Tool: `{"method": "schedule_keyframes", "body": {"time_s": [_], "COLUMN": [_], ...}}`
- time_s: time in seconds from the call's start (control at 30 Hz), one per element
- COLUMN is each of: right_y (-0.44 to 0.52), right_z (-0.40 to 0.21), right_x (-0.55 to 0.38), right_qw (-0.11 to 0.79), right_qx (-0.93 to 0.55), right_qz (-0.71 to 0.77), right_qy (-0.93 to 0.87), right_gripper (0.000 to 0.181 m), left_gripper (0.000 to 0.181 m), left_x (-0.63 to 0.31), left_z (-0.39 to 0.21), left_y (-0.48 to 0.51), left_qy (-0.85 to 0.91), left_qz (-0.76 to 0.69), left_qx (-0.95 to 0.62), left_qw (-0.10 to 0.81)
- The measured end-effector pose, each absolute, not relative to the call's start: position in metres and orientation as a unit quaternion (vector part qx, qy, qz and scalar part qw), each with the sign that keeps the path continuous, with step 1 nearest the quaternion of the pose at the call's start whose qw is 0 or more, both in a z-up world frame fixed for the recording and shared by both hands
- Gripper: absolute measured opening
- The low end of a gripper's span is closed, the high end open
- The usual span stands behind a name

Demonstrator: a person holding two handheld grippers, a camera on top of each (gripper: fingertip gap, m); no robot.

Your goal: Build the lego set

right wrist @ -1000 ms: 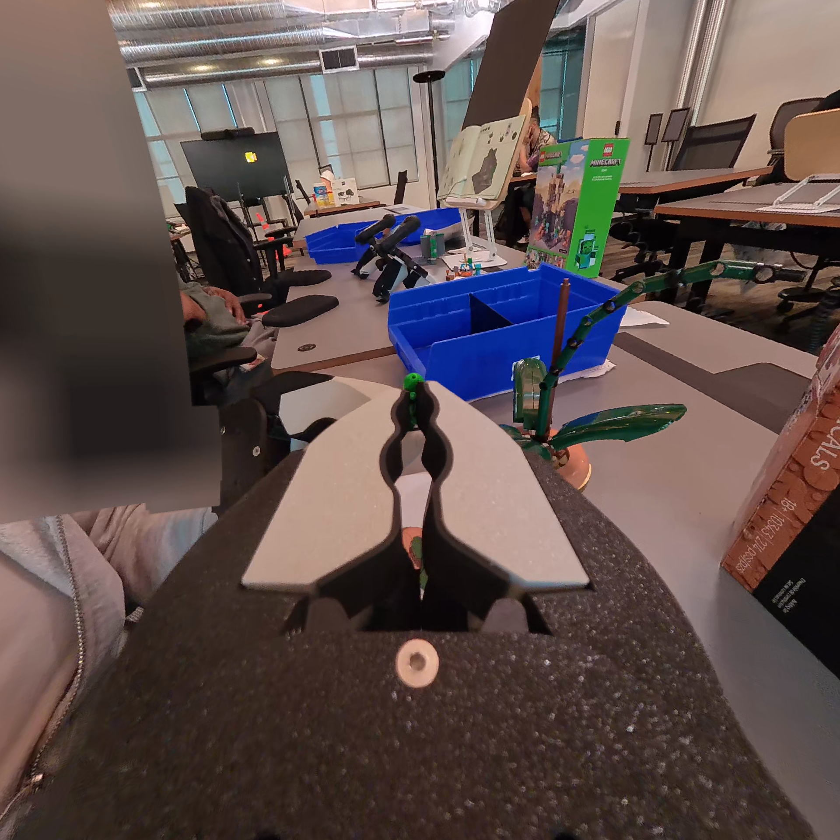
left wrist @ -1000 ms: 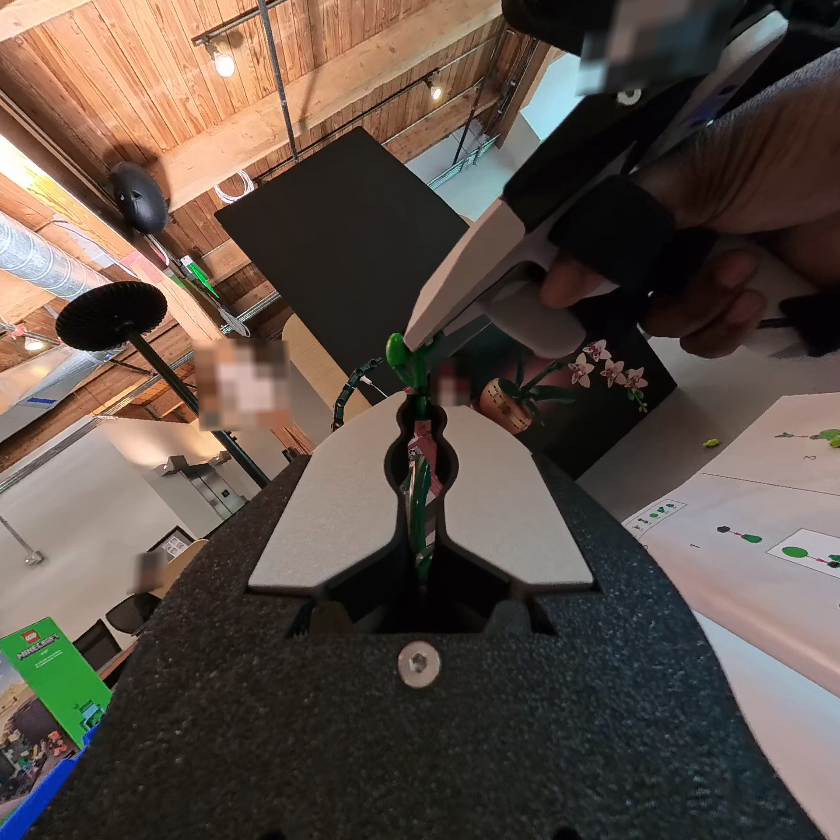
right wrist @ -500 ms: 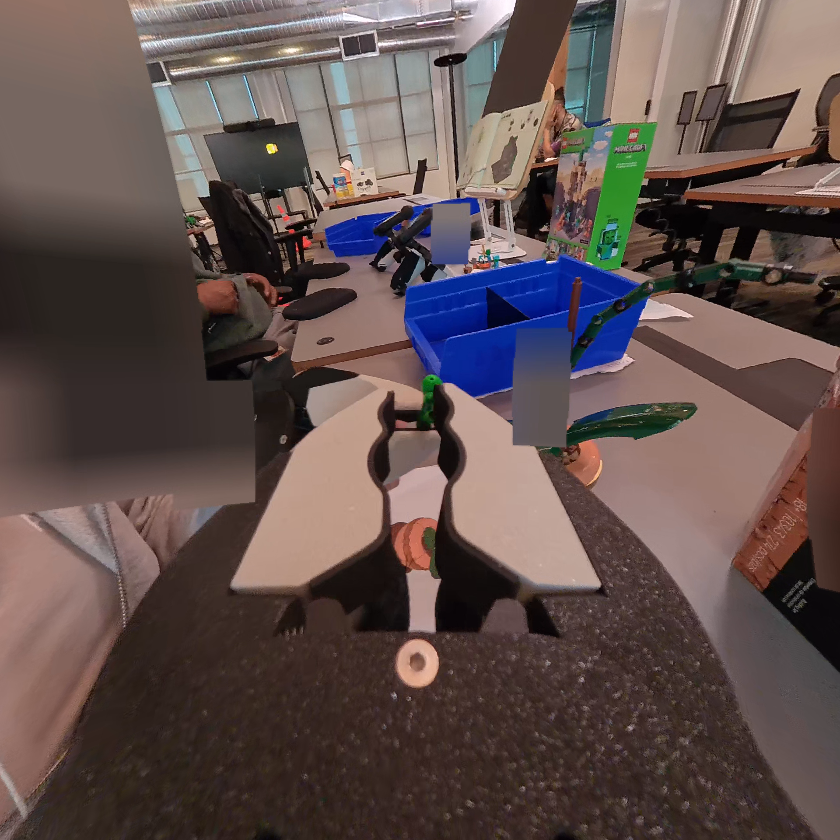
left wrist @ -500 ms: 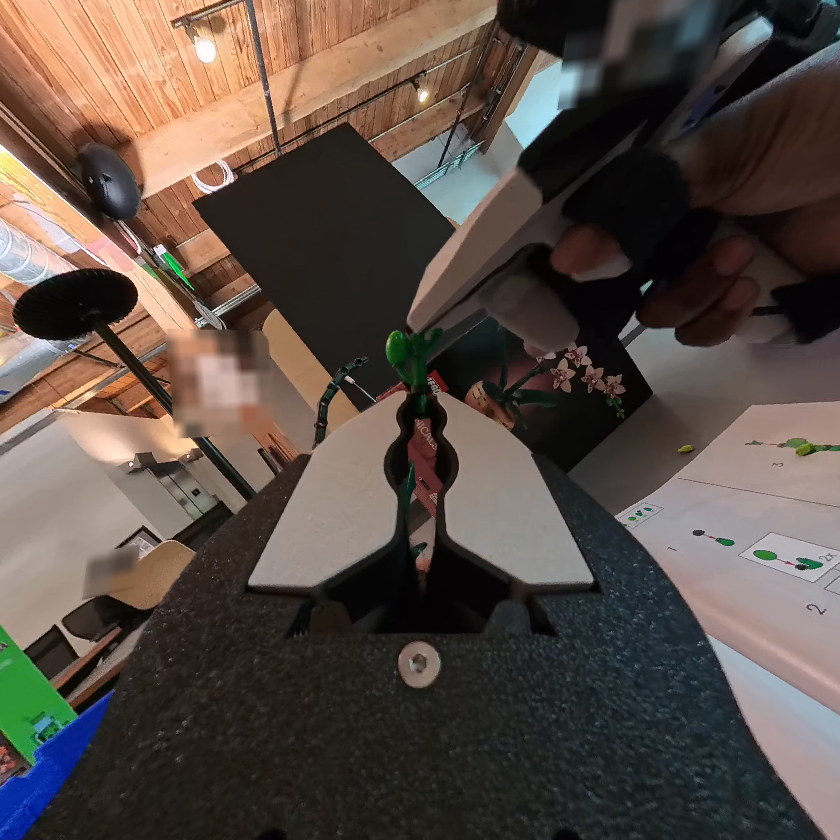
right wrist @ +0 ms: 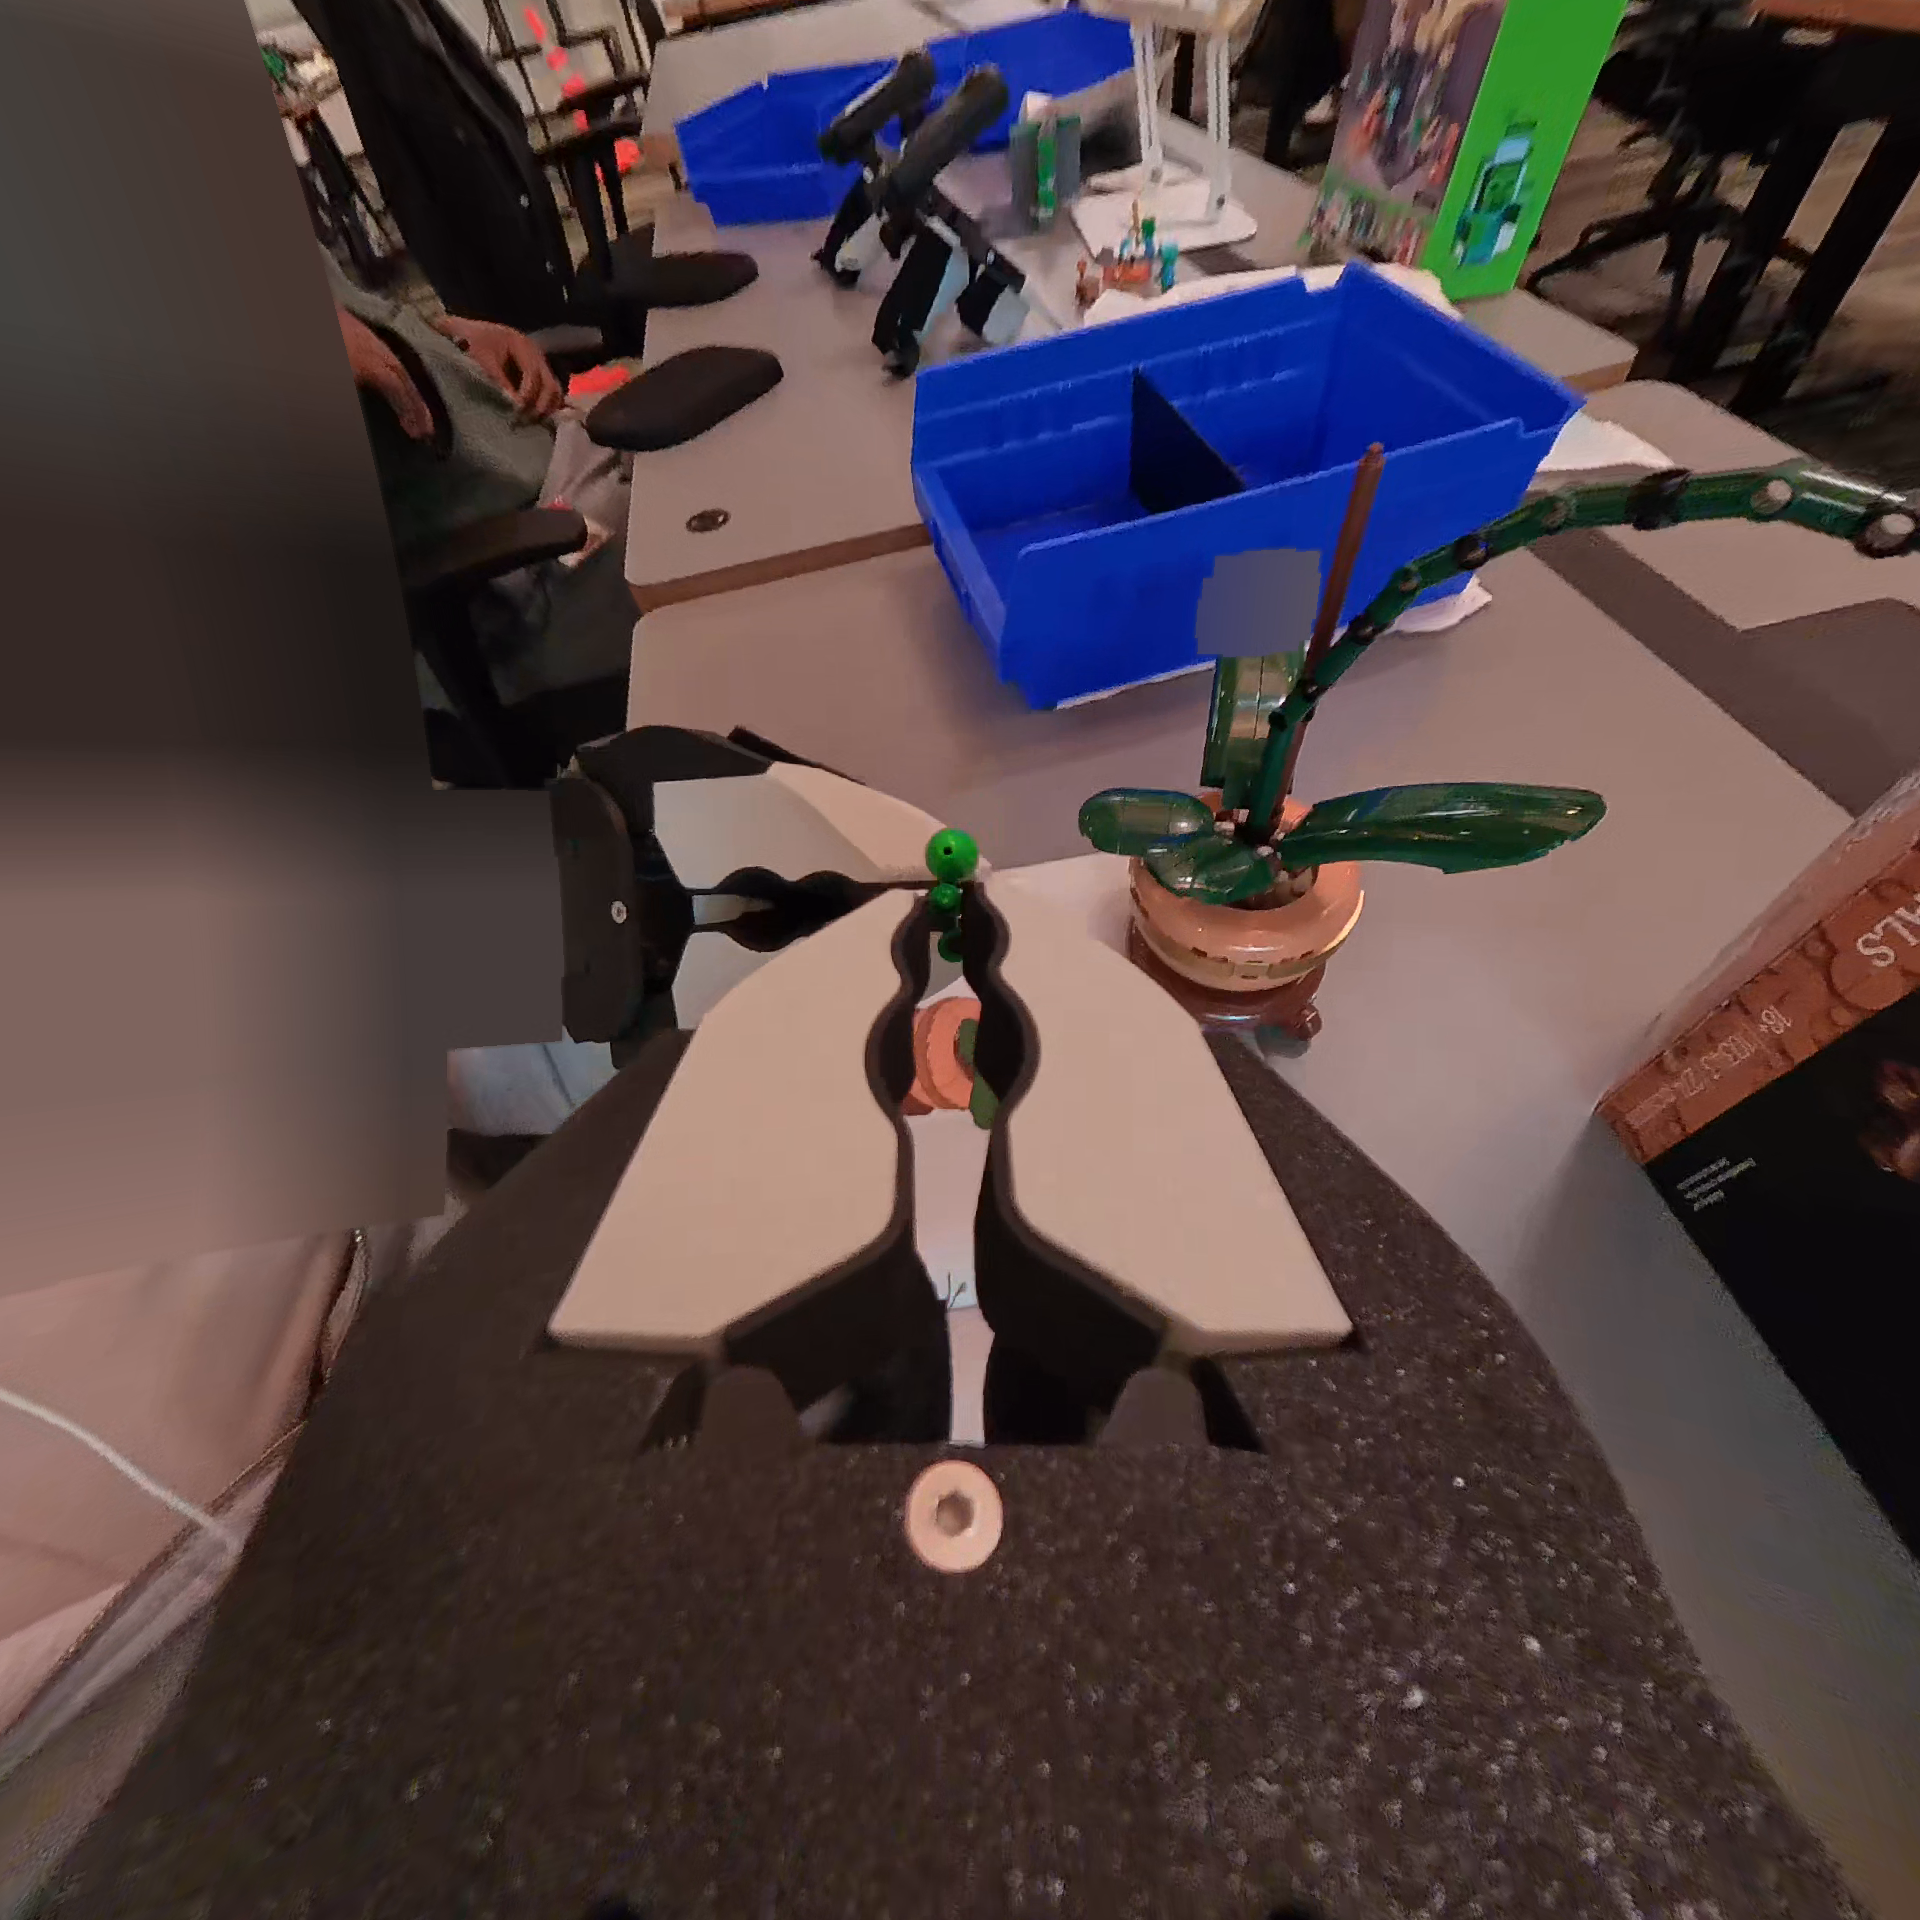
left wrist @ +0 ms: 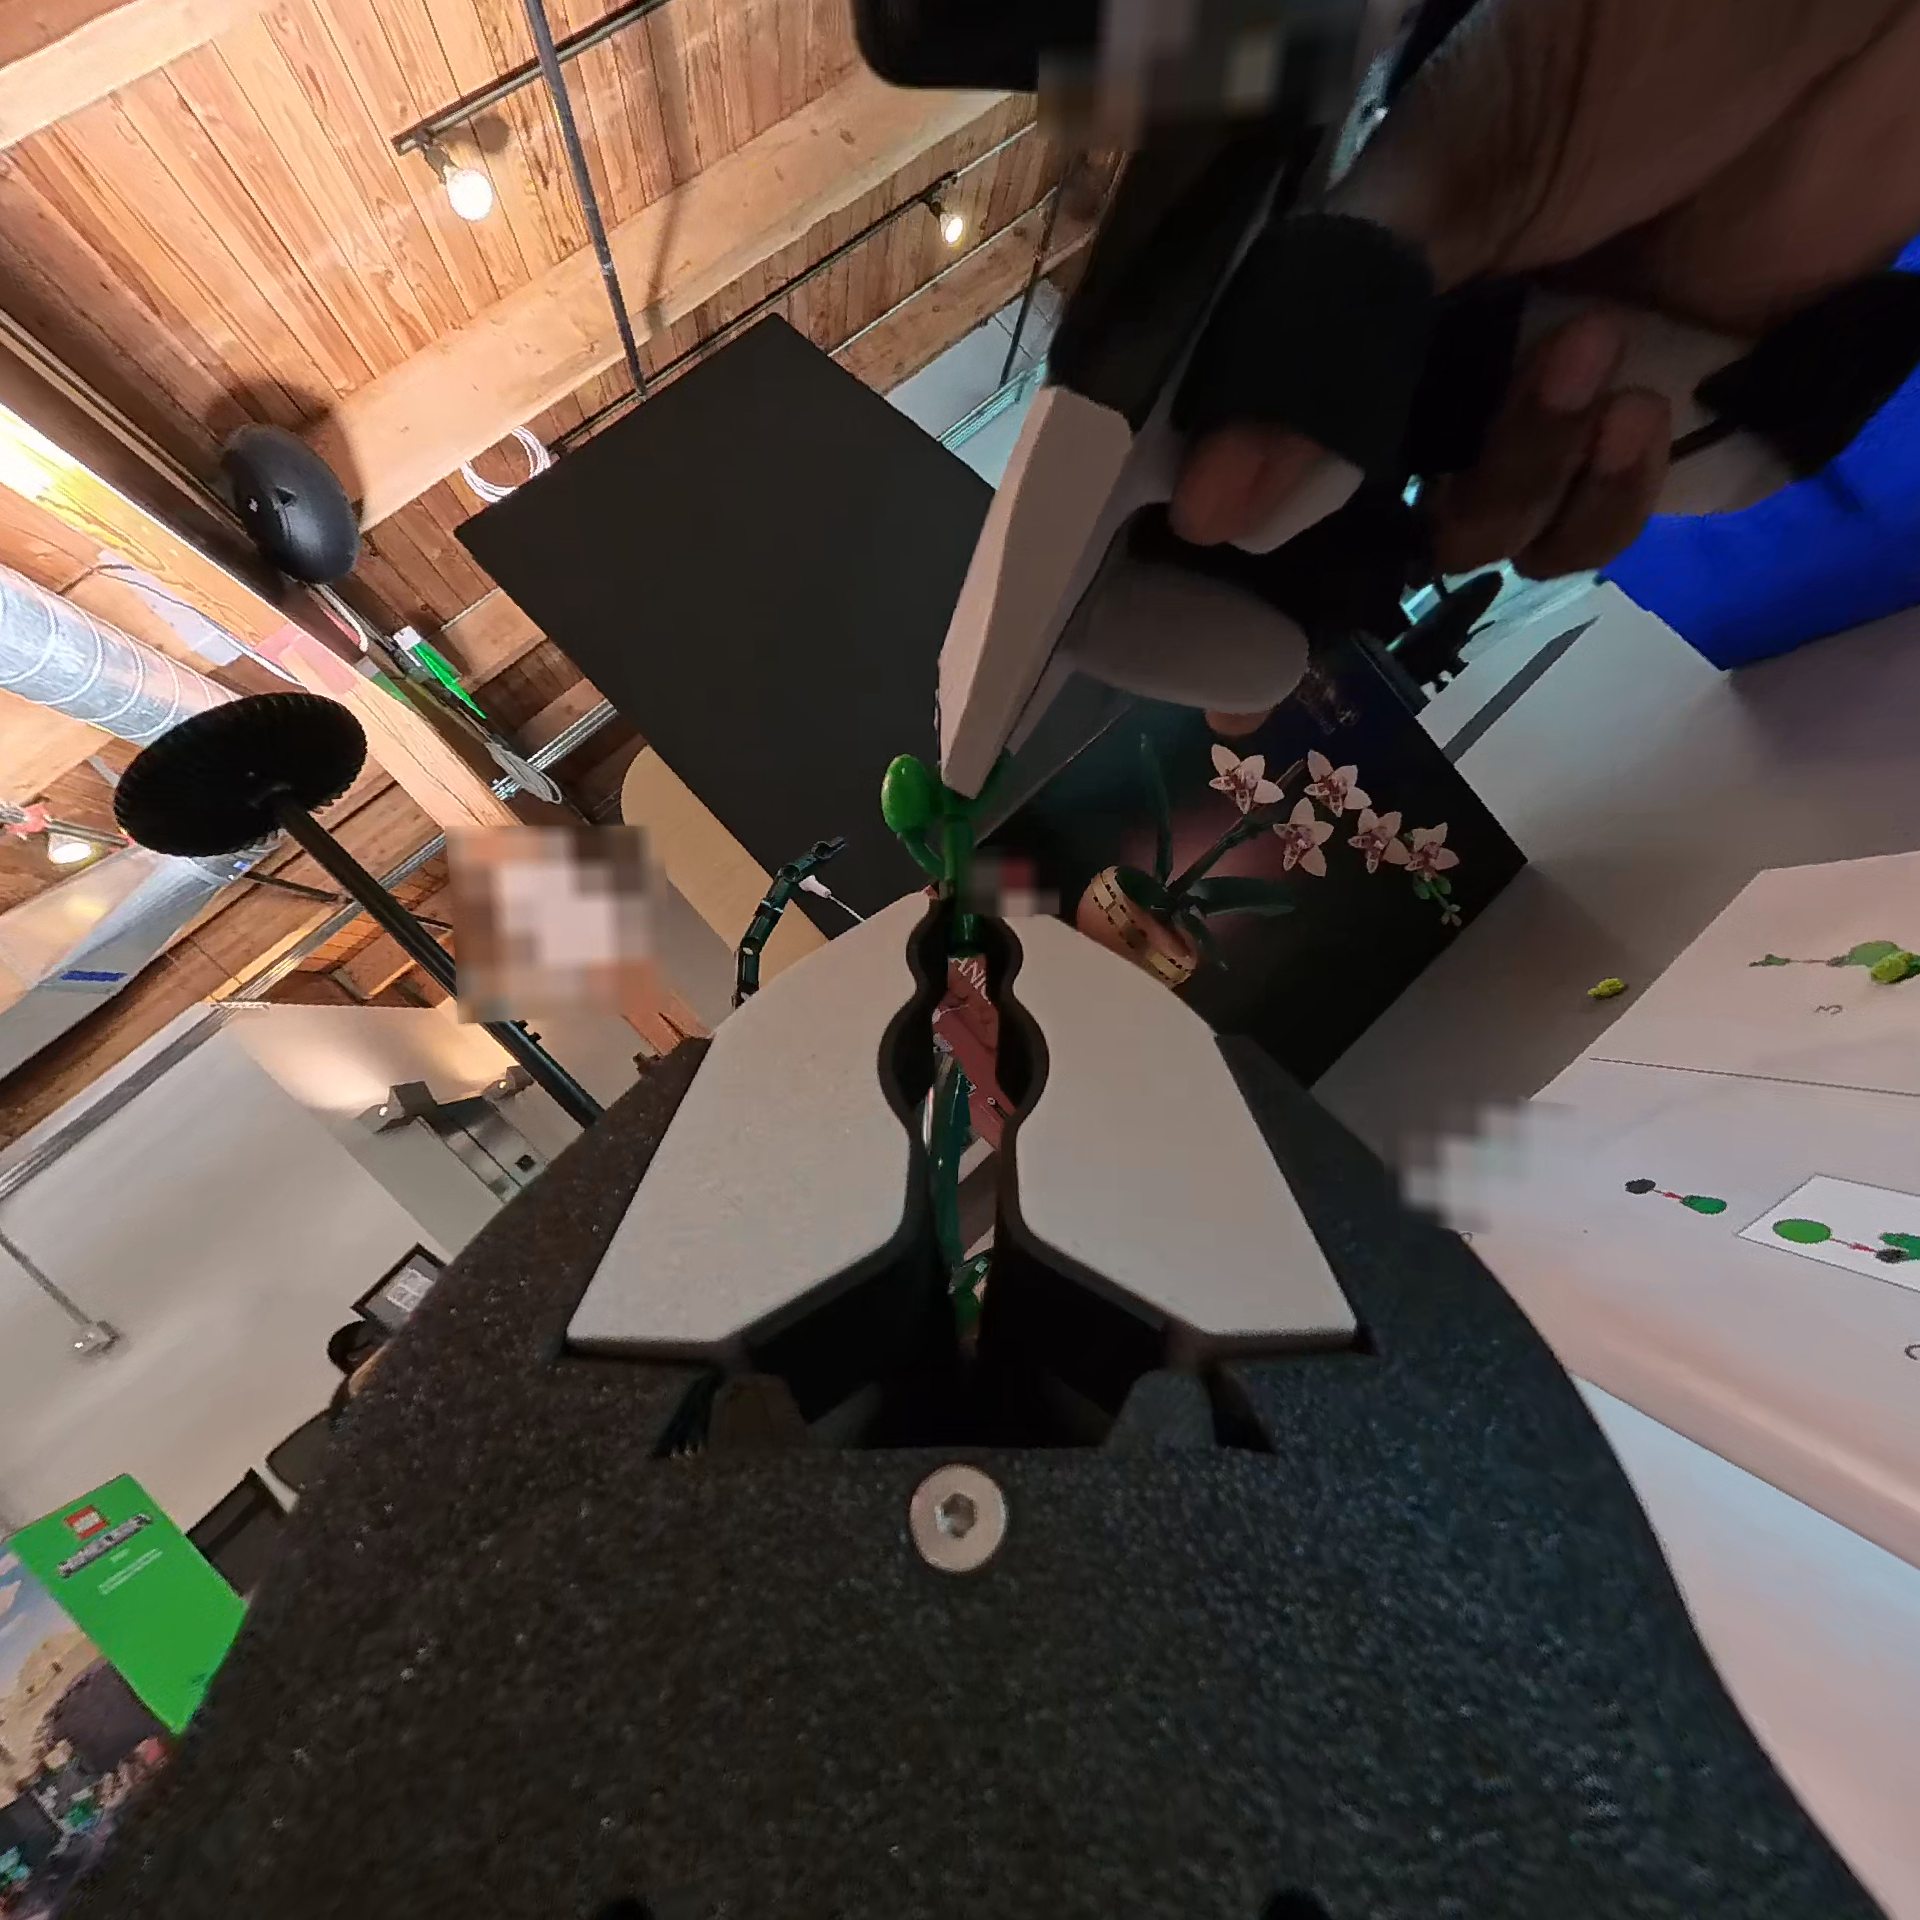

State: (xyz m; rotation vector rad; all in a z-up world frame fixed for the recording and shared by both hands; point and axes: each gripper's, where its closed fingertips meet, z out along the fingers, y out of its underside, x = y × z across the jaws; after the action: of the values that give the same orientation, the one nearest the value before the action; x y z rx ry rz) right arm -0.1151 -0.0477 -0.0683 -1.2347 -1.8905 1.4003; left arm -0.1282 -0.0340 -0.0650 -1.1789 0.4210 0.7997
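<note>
**Green stem piece held between two hand-held grippers, above a grey surface**

Surface and room: matt grey surface [right wrist: 1455, 1039], smooth, in an open office. Beyond the right hand-held gripper [right wrist: 951, 914], a blue plastic bin [right wrist: 1226, 520] with a dark divider; farther off, a second grey table with another blue bin and black tools. Ahead and to the right of that gripper, a built orchid model [right wrist: 1247, 883]: round tan pot on a brown base, glossy dark green leaves, a thin brown stake and an arching dark green stalk of linked segments. At far right, the corner of a brown-and-black box [right wrist: 1766, 1122]. From the left wrist view: plank ceiling of warm wood with track lights, a black panel, the dark box front with printed orchids [left wrist: 1299, 883], and white instruction pages [left wrist: 1714, 1195] to the right.

Item: green stem piece [left wrist: 951, 831], slender, glossy plastic, tipped with a bright green oval bud. Long axis runs forward along the left hand-held gripper [left wrist: 961, 914]; bud end points away from it.

Grippers: pale textured fingers with wavy inner edges, black speckled foam bodies. Left is clamped on the stem's lower length. Right has its tips pinched on the stem near the bud, a narrow gap behind them.
</note>
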Motion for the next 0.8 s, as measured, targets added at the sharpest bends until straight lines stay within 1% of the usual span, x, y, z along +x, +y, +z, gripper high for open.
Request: {"method": "schedule_keyframes", "body": {"time_s": [0.33,0.8], "right_y": [-0.047,-0.045], "right_z": [-0.078,-0.085], "right_x": [-0.103,-0.099], "right_qw": [0.156,0.119], "right_qx": [-0.451,-0.448], "right_qz": [0.441,0.432], "right_qy": [-0.76,-0.774], "right_gripper": [0.004,0.004], "left_gripper": [0.005,0.005], "left_x": [-0.118,-0.11], "left_z": [-0.07,-0.076], "left_y": [-0.035,-0.037], "left_qy": [0.244,0.267], "left_qz": [0.384,0.376], "left_qx": [-0.521,-0.519], "left_qw": [0.722,0.72]}}
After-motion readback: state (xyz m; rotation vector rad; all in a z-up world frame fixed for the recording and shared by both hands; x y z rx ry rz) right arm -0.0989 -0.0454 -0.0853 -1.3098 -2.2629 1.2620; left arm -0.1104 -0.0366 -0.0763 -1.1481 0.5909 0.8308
